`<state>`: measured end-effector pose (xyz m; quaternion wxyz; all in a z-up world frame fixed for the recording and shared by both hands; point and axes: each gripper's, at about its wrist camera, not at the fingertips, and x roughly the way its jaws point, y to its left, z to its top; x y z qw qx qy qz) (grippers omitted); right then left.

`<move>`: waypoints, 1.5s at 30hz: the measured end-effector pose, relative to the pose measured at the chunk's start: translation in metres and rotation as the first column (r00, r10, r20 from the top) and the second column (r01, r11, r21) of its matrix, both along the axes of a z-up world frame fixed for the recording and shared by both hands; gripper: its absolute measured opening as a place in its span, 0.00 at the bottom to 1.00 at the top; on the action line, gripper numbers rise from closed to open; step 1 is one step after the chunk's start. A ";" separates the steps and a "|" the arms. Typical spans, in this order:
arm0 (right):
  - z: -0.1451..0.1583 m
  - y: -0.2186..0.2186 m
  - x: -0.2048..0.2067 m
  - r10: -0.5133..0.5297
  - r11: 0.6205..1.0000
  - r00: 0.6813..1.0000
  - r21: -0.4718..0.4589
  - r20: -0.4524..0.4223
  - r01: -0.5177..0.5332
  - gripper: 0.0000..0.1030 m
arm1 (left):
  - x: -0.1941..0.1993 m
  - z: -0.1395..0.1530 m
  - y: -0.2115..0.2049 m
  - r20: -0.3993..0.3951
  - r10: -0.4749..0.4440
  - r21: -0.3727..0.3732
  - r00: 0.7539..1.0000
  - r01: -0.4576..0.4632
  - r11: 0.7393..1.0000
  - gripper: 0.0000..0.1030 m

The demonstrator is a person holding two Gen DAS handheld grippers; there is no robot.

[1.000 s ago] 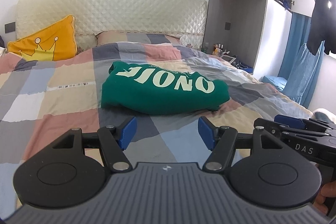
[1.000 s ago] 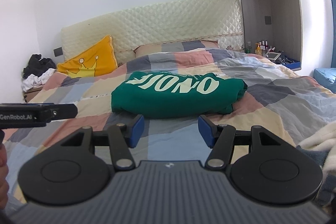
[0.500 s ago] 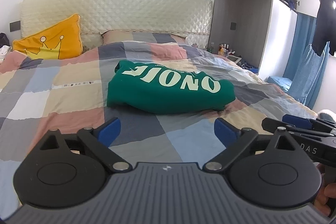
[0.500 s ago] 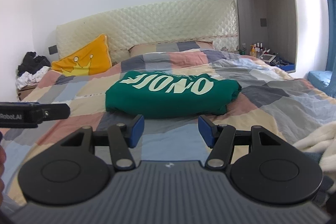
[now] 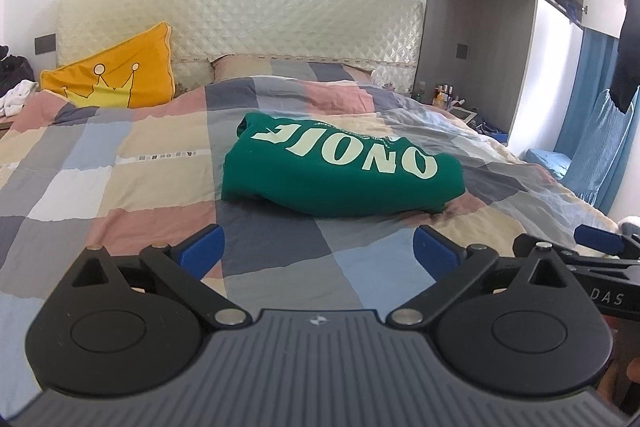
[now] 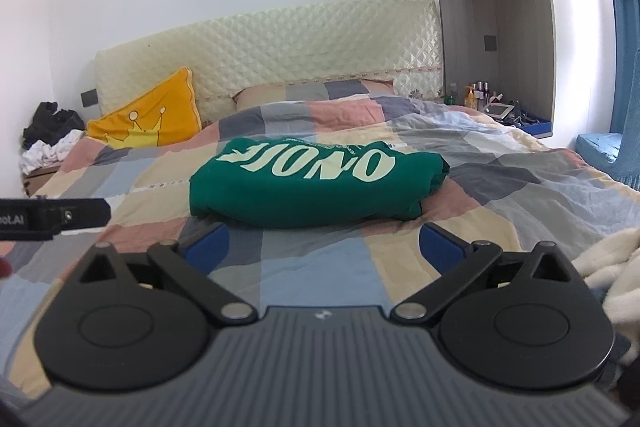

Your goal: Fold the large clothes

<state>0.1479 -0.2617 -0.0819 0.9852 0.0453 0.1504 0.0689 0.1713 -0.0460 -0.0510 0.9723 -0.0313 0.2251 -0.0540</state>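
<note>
Folded green sweatshirt (image 5: pixel 340 171) flat on the checked bedspread (image 5: pixel 132 163)

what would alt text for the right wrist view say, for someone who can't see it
A folded green sweatshirt with pale lettering lies on a patchwork-checked bed, just beyond the right gripper, whose blue-padded jaws have just opened wide with nothing between them. A yellow crown cushion leans on the quilted headboard.

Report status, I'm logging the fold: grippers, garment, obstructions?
Left gripper and right gripper just opened, nothing between them. Green sweatshirt folded on quilt, untouched. Path clear.
</note>
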 end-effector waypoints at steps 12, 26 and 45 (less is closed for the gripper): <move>0.000 -0.001 0.000 -0.002 1.000 1.000 -0.003 0.000 0.002 1.00 | -0.002 0.000 0.001 0.005 0.013 0.000 1.000 -0.013 1.000 0.99; 0.000 -0.002 0.000 -0.004 1.000 1.000 -0.006 -0.004 0.004 1.00 | -0.003 -0.002 0.001 0.000 0.017 0.003 1.000 -0.017 1.000 0.99; 0.003 -0.006 0.001 -0.012 1.000 1.000 -0.004 -0.004 0.012 1.00 | -0.007 -0.001 -0.003 0.002 0.014 0.006 1.000 -0.014 1.000 1.00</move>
